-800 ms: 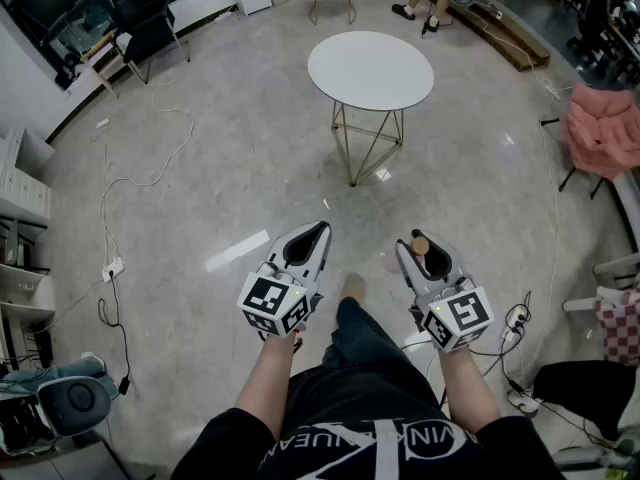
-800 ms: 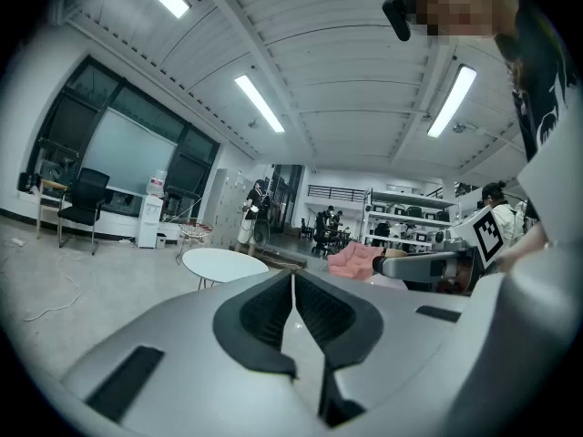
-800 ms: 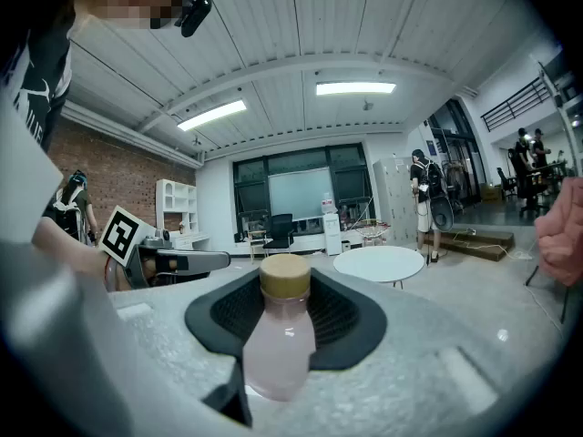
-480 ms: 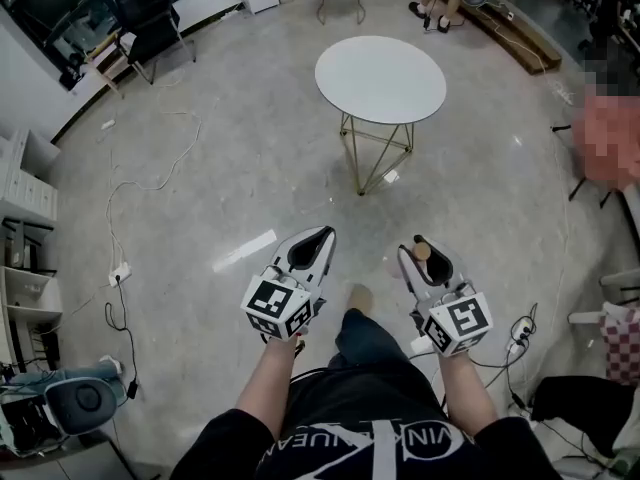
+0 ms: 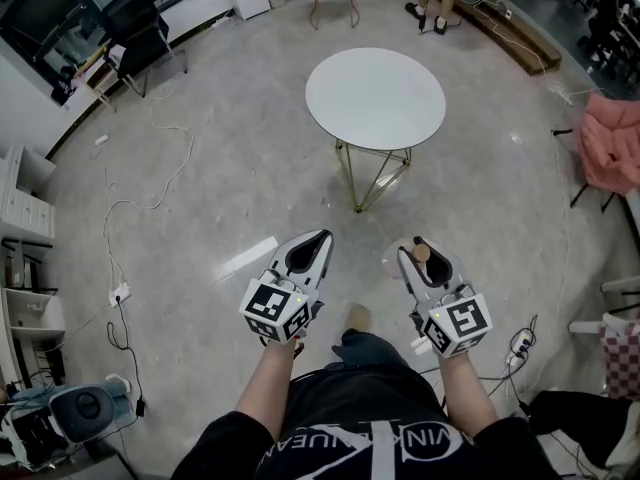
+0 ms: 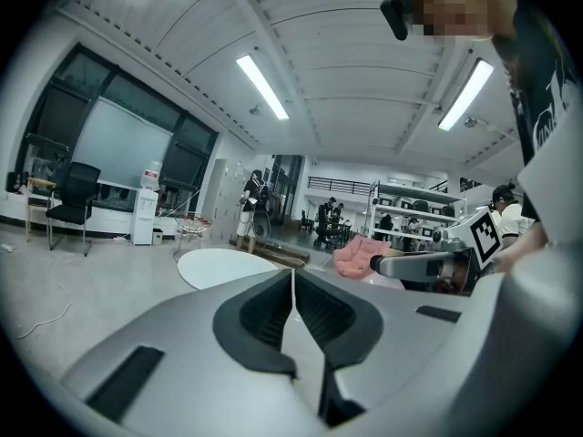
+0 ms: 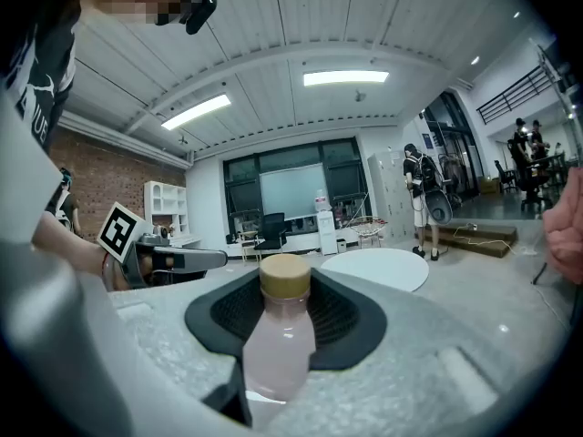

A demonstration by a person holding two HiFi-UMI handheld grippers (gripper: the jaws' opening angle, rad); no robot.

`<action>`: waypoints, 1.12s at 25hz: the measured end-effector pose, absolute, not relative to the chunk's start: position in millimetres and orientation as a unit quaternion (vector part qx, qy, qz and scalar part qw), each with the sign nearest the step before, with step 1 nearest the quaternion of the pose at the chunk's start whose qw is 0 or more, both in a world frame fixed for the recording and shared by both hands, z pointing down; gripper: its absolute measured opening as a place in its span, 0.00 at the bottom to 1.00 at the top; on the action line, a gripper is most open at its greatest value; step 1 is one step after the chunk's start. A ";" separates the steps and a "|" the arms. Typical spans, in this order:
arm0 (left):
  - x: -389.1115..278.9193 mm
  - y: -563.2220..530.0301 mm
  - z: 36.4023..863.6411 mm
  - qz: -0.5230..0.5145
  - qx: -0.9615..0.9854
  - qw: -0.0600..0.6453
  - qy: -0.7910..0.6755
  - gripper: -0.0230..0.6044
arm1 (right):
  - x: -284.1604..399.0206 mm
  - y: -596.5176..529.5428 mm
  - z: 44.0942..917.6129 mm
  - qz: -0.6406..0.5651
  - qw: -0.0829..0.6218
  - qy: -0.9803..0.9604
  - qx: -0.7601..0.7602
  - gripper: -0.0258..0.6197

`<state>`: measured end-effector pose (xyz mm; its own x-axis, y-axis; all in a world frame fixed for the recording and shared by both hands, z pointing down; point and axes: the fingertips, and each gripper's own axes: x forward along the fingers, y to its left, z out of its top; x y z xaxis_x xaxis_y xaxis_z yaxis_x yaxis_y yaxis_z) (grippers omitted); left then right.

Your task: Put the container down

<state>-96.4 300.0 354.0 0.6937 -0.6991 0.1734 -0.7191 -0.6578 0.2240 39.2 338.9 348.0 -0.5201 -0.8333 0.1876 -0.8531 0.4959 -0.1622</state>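
The right gripper (image 5: 421, 254) clamps a pink bottle (image 7: 276, 340) with a tan cap, carried above the floor, well short of the round white table (image 5: 375, 99). The left gripper (image 5: 309, 249) is clenched, with nothing in it.

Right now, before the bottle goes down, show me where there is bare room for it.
The round white table top is entirely bare. The floor on its near side is also free, bordered on the left by a white cable. Crowded: the right edge, with pink cloth and a power strip.
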 end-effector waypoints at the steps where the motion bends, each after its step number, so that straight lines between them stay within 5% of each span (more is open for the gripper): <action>1: -93.2 291.5 354.6 0.035 0.910 0.138 -0.389 0.06 | 42.7 330.8 348.8 0.117 0.041 -0.863 0.489 0.25; 28: -73.8 212.9 365.7 0.049 0.907 0.148 -0.390 0.06 | 76.3 249.9 360.7 0.145 0.029 -0.853 0.501 0.25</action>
<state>-73.8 212.9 365.7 0.6904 -0.6941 0.2041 -0.7229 -0.6511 0.2310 76.3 249.9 360.7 -0.4964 -0.8460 0.1948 -0.8627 0.4558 -0.2189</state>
